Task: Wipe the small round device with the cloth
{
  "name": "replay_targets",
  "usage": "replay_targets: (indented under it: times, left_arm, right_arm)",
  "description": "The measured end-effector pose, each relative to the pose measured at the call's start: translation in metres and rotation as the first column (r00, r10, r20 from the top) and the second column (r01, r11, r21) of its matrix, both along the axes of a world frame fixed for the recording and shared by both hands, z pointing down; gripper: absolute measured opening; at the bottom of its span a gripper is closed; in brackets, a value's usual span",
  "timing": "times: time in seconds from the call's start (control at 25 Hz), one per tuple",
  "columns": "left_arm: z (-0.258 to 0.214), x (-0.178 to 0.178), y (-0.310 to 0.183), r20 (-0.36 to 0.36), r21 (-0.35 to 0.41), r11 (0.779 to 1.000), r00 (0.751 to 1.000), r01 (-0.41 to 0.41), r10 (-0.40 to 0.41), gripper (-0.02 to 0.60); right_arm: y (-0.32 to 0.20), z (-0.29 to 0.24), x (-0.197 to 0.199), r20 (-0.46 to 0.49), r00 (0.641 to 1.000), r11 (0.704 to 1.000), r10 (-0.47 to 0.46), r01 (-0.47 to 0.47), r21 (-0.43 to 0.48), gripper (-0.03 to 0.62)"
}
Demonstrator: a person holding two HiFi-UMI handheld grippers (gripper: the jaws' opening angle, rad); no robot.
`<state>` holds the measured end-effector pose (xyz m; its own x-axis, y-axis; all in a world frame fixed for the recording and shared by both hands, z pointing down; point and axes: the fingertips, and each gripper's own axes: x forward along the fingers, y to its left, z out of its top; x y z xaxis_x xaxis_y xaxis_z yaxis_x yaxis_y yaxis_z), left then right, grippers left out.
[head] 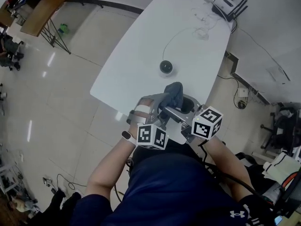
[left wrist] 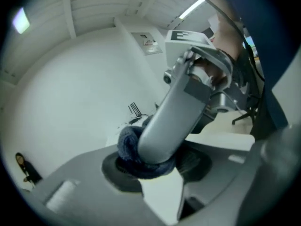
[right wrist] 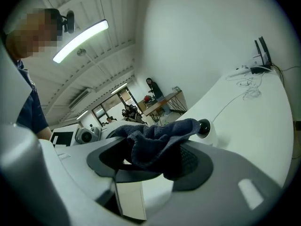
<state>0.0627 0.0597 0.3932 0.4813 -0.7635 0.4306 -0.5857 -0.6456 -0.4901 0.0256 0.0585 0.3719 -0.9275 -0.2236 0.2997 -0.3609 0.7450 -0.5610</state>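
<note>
The cloth (head: pixel 174 93), soft, light and floppy, is bunched between the fingers of the left gripper (left wrist: pixel 155 166), which look clamped on it. The right gripper (right wrist: pixel 148 161) has its fingers apart around a loose fold, so the cloth is best held deep in the bunch with a flap free ahead of the fingertips. The small round device (head: pixel 165 67) sits ahead of both pairs of fingers, well apart, likely light enough to skid on the smooth white worktop (head: pixel 136 55); beyond it a cable (head: pixel 176 36) leads towards a router (head: pixel 225 6), with tiled floor (head: pixel 56 102) left of the fingers.
</note>
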Motion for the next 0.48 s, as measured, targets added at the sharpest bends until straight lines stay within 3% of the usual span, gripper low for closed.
replay_targets:
  times: [0.08, 0.2, 0.32, 0.4, 0.48]
  left_arm:
    - [0.005, 0.002, -0.004, -0.048, -0.04, 0.999, 0.999, 0.009, -0.011, 0.194]
    - [0.013, 0.006, -0.013, -0.119, -0.109, 0.994, 0.992, 0.033, -0.046, 0.281]
    - [0.027, 0.0, -0.025, -0.134, -0.147, 0.985, 0.985, 0.086, -0.106, 0.312]
    - [0.041, -0.018, -0.032, -0.159, -0.202, 0.968, 0.971, 0.148, -0.181, 0.314]
    - [0.054, -0.042, -0.041, -0.199, -0.263, 0.944, 0.946, 0.201, -0.257, 0.304]
  right_arm:
    - [-0.007, 0.004, 0.006, 0.004, 1.0, 1.0, -0.014, 0.014, -0.001, 0.245]
    - [-0.019, 0.007, 0.016, 0.009, 1.0, 1.0, -0.017, 0.017, 0.005, 0.121]
    - [-0.041, 0.009, 0.019, -0.025, 1.0, 0.998, 0.01, -0.009, 0.055, 0.112]
    - [-0.065, 0.008, 0.023, -0.073, 0.996, 0.987, 0.058, -0.047, 0.152, 0.112]
    - [-0.093, 0.006, 0.026, -0.141, 0.984, 0.957, 0.113, -0.069, 0.281, 0.114]
